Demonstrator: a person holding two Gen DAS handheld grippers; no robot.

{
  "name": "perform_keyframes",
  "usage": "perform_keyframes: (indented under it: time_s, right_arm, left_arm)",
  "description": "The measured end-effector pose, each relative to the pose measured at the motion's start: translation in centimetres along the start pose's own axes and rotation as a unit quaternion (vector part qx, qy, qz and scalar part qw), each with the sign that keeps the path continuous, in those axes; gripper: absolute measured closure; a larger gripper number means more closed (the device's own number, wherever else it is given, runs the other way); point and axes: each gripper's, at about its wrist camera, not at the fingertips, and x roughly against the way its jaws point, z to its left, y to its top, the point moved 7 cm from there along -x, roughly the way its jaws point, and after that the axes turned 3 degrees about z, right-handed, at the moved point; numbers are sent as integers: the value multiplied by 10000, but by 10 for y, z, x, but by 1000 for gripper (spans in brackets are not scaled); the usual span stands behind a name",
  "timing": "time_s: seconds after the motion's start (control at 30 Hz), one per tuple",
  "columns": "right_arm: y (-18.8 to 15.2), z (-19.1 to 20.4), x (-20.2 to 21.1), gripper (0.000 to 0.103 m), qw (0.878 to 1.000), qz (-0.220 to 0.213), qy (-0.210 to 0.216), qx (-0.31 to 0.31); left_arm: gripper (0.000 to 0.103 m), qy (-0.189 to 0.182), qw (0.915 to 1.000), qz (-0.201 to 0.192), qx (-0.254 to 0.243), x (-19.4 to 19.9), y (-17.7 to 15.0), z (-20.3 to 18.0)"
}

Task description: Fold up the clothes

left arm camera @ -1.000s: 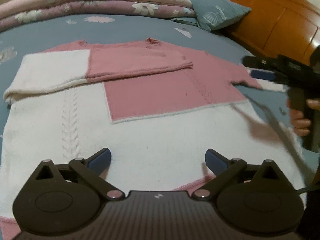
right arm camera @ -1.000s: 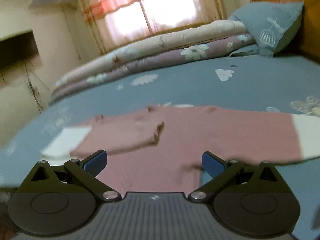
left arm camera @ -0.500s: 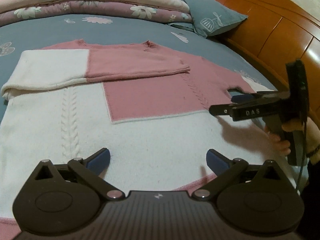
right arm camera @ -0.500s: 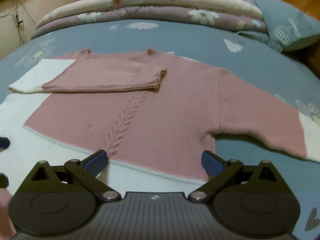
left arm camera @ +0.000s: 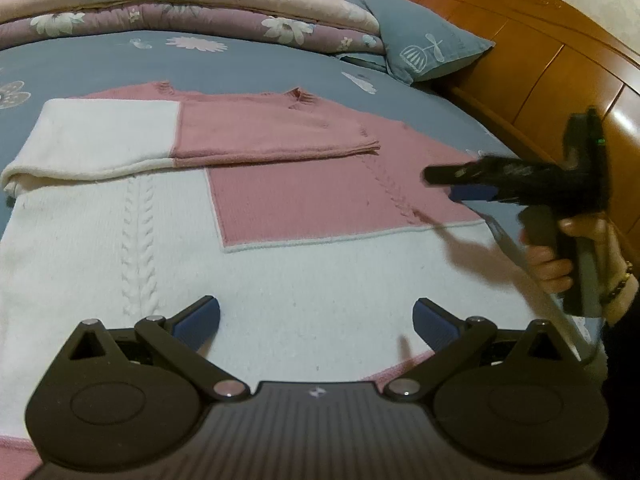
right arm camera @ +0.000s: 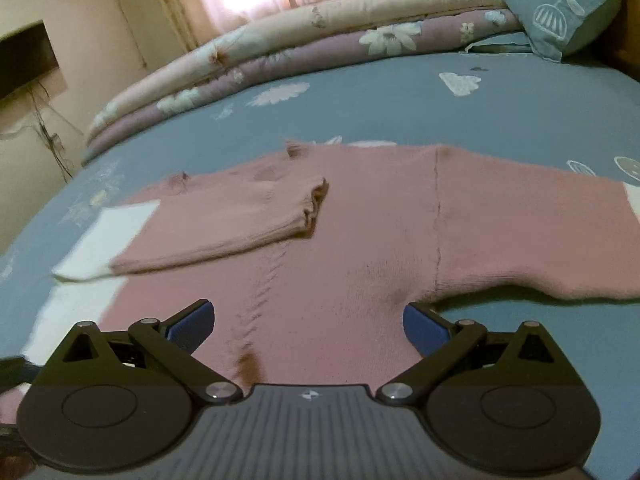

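Pink-and-white knitted sweater [left arm camera: 304, 200] spread flat on blue flower-printed bedsheet [right arm camera: 400, 104], one sleeve [right arm camera: 224, 220] folded across chest. Left gripper [left arm camera: 316, 320] and right gripper [right arm camera: 308, 316] above it, jaws wide, empty.

Pink-and-white knit sweater [left arm camera: 304, 200] flat on bed, one sleeve [right arm camera: 224, 220] folded across chest.

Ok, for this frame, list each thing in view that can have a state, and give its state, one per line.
Sweater: spread flat on the bed, front up, not yet fully folded.
Folded sleeve: laid across the chest, cuff end white.
Other sleeve: stretched out sideways, unfolded.
Left gripper: open, over the white hem area, holding nothing.
Right gripper: open, over the pink body near the armpit, holding nothing.
Quilt: folded, stacked at the bed's far edge.
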Motion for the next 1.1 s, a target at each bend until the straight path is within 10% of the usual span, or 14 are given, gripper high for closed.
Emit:
perform_keyframes:
  time_s: [0.27,0.53,0.8,1.1]
  right_arm:
    - [21,-81,62,1,9878,-685,112,-1397]
    - [-5,-240,125,3,8834,-1881,-75,-4291]
    - [-23,-294,124,26,8570,-2109,-511,-4674]
    - [-18,-329,123,28,8189,-2357,-882,-5158]
  left_arm:
    - [1,39,10000,-41,-44,0,-1,-1]
    - [1,128,9998,-105,-142,-1,-3,-3]
    - [1,241,9992,-182,-244,-1,-4,-5]
    - [1,198,9993,-239,-219,-1,-5,-4]
